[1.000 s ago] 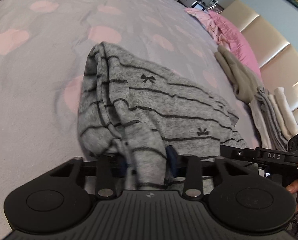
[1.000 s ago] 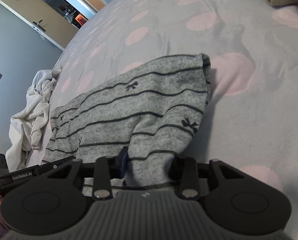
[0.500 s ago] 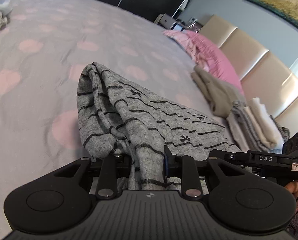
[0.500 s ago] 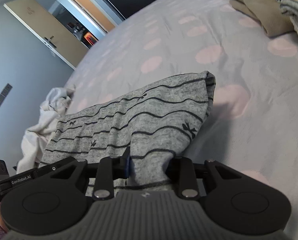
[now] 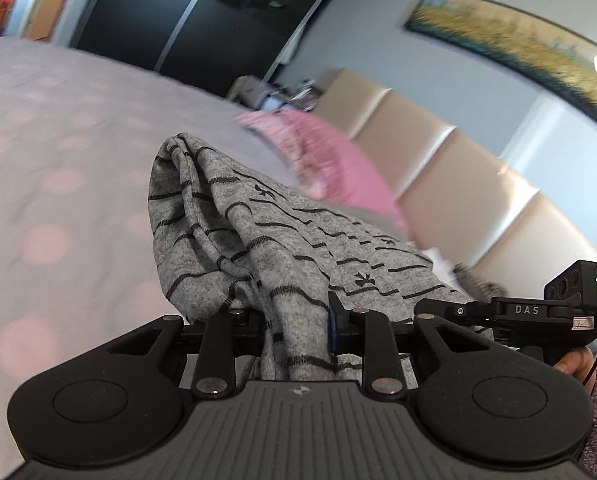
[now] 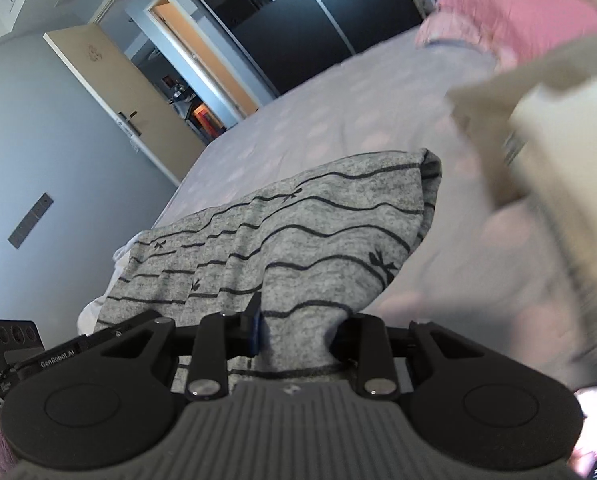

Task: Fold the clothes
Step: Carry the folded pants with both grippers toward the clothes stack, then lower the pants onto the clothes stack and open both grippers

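Your garment [image 5: 298, 240] is heather grey with thin black stripes and small black bows; the bed cover [image 5: 58, 160] is pale lilac-grey dotted with soft pink circles; the pillow [image 5: 330, 160] is pink; both tools, left [image 5: 298, 332] and right [image 6: 298, 332], are black.

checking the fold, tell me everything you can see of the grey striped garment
The grey striped garment looks like a soft heathered knit with thin dark stripes and small bow prints. It is bunched, not flat, spanning between the left claw and right claw, each pinching a gathered edge. Its far fold droops over the dotted bedspread.
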A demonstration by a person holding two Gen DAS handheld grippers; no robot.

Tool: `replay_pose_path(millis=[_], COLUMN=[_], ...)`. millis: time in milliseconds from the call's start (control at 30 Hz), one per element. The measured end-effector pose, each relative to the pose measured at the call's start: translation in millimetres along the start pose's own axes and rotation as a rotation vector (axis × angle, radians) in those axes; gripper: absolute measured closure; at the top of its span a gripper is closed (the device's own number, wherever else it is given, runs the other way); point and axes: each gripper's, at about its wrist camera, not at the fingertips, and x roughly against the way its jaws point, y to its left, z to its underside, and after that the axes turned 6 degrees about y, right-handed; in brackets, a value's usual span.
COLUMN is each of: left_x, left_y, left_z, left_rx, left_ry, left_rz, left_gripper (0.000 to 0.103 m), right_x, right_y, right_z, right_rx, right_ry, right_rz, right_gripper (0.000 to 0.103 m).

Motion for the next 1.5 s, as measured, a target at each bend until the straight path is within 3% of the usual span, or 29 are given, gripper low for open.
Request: replay_pose_path(millis=[333,567,833,1200,1400,1500], left_x=[-107,-178,-242,-298,-304,-292], left_y=[-120,-171,-183,-154,-155,-160], left_z=[-59,-60,-35,-2,-1,-7], left_rx=[-0.078,-0.089,-0.066,-0.033,-0.105,-0.104], left_ry=[-0.034,-0.008,0.054,0.166,0.215,0.232], left_rz=[0.205,0.256,0.257,0.217,0.15,0.14], left_gripper=[0.08,0.08,0.08,0.08,0.076,0.07], right_x=[137,180,177,129,106,119], right_y=[-68,-130,-209,-295,-293,-283], right_z=[-90,-124,-142,-114,-109,-111], right_rx=[0.018,0.038,0.032,-0.06,-0.113,-0.116], right_ry=[-0.128,-0.155,-0.128,-0.062,-0.017,-0.051], right_rz=[0.137,0.187,0.215,0.231,0.348,0.415], right_gripper=[0.072,0.072,0.072,0.07,0.05,0.05])
